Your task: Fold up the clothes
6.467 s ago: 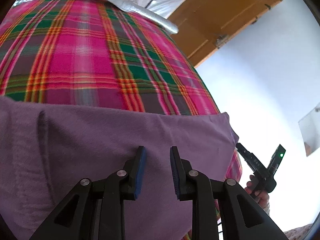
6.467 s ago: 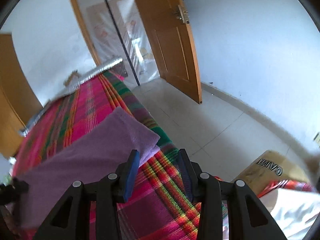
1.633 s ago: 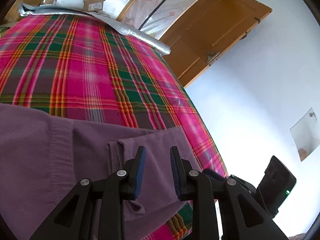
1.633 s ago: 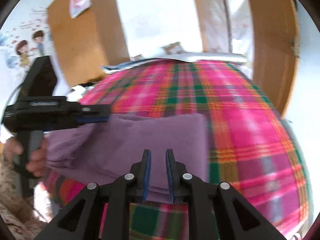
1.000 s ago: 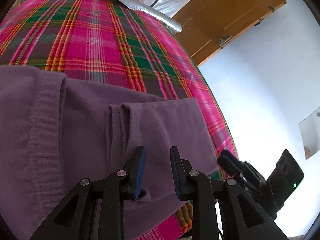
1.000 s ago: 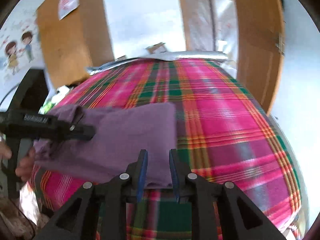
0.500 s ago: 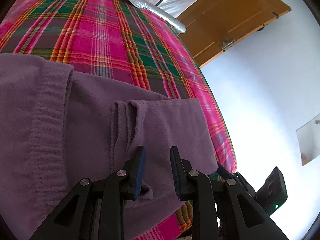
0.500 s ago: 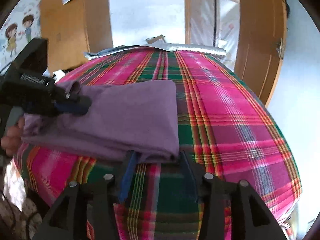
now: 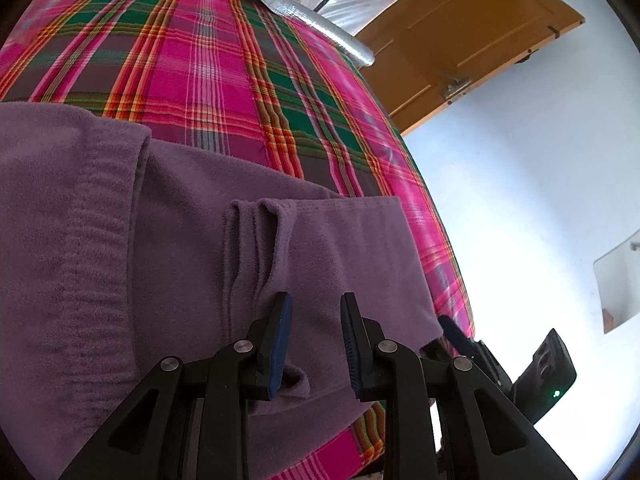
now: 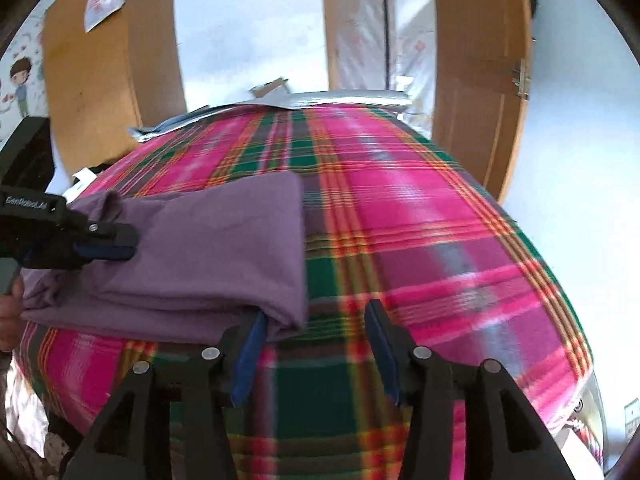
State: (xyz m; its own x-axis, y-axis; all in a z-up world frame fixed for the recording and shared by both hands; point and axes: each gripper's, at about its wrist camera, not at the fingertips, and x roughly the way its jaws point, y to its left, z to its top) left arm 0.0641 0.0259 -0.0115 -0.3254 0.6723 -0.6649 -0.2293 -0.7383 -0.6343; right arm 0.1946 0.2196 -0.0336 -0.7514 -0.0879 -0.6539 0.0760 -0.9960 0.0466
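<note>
A purple fleece garment [image 9: 180, 260] lies folded in layers on the pink plaid bed cover [image 9: 208, 60]. My left gripper [image 9: 316, 298] rests over its near-left part with the jaws apart. Cloth lies under them and a small pucker touches the left pad. In the right wrist view the garment [image 10: 224, 240] has its near right corner just ahead of my right gripper [image 10: 316, 312]. Those jaws are opening wide, and the corner touches the left fingertip without being pinched. The left gripper [image 10: 120, 244] shows at the garment's left end, and the right gripper [image 9: 456, 332] peeks out by the garment's corner.
The plaid cover [image 10: 420, 220] drops off at the bed's near and right edges. A silver foil mat [image 9: 320, 20] lies along the far edge. A wooden door [image 10: 476, 80] stands beyond the bed, a wooden wardrobe [image 10: 108, 60] at back left. A hand [image 10: 8, 312] holds the left gripper.
The right jaws have spread and let go of the garment's corner, which now lies on the bed. The left gripper has stayed over the cloth with the same gap.
</note>
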